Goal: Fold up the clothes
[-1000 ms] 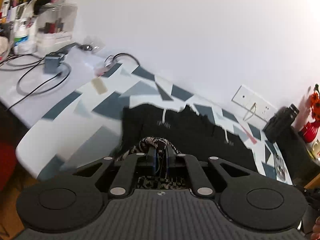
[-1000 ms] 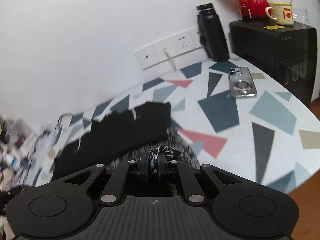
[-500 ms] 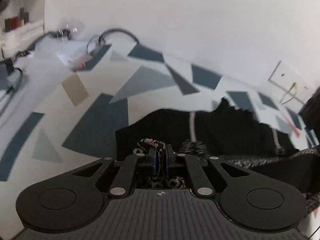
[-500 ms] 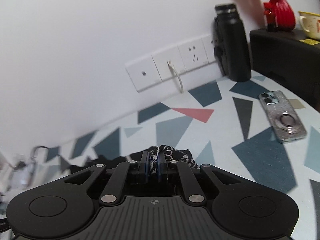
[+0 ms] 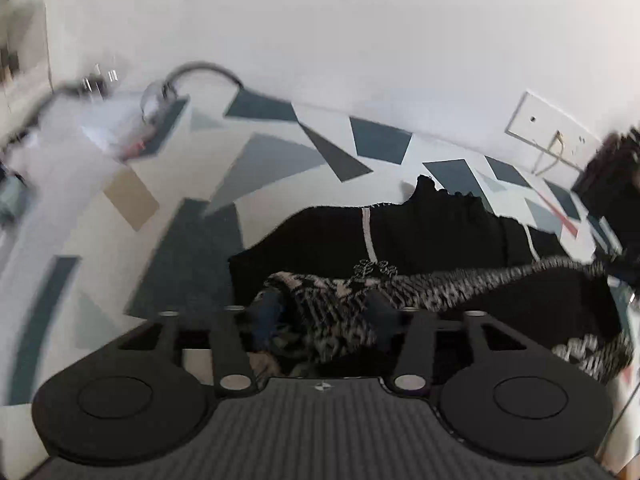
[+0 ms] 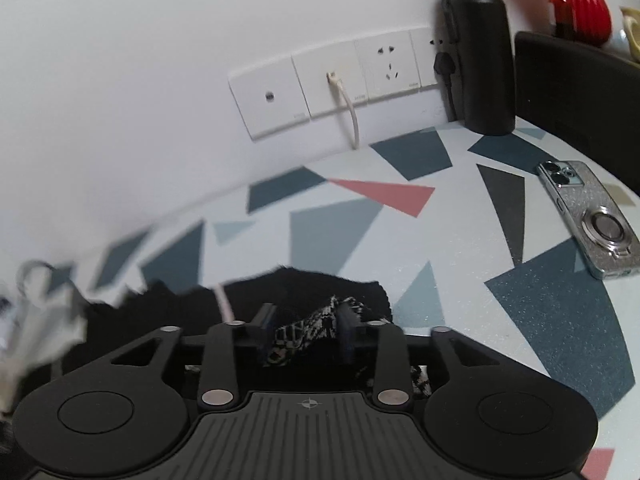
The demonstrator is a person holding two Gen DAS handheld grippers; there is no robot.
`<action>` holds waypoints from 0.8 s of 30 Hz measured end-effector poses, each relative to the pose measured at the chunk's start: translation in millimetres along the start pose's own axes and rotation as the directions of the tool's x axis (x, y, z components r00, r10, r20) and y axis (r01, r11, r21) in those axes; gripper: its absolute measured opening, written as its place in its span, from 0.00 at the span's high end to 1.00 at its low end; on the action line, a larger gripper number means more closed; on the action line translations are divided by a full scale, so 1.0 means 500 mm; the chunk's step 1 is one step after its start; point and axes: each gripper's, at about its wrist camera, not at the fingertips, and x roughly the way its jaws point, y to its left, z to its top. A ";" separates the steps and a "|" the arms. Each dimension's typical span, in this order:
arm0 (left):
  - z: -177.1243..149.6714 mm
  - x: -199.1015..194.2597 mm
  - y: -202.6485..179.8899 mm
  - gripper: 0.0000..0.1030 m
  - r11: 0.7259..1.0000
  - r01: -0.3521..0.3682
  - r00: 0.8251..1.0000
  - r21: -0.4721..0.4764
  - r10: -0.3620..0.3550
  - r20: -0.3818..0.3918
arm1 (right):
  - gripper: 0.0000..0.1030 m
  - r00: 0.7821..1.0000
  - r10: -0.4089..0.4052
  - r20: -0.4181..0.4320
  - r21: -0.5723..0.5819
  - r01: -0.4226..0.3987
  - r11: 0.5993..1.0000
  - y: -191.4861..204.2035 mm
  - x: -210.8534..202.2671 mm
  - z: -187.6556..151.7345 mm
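Observation:
A black knit garment (image 5: 420,236) with a black-and-white patterned hem (image 5: 460,280) lies folded over on the patterned table (image 5: 180,240). My left gripper (image 5: 324,312) is open; the patterned hem lies loose between its spread fingers. In the right wrist view the garment (image 6: 312,284) lies just ahead, and my right gripper (image 6: 306,326) is open with the patterned edge (image 6: 304,330) resting between its fingers. The hem stretches from one gripper toward the other along the garment's near edge.
A phone (image 6: 588,216) lies on the table at right. A black bottle (image 6: 480,48) and a black box (image 6: 576,92) stand by the wall sockets (image 6: 340,80). A cable (image 5: 200,72) and clutter lie at the far left.
Both grippers have opened and let go of the patterned hem. Before that they carried it forward over the black garment toward the wall.

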 end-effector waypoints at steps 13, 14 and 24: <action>-0.096 -0.043 -0.087 0.31 0.995 -0.022 0.999 0.097 0.026 -0.046 | 0.52 0.999 -0.002 -0.053 -0.160 -0.007 0.987 -0.008 -0.133 -0.075; -0.099 -0.037 -0.086 0.40 0.997 -0.024 0.998 0.080 0.028 -0.054 | 0.54 0.997 -0.009 -0.072 -0.167 -0.003 0.986 -0.008 -0.126 -0.085; -0.056 -0.040 -0.058 0.94 0.997 0.008 0.992 -0.080 -0.018 -0.126 | 0.94 0.994 0.061 -0.089 -0.102 -0.070 0.992 -0.014 -0.104 -0.069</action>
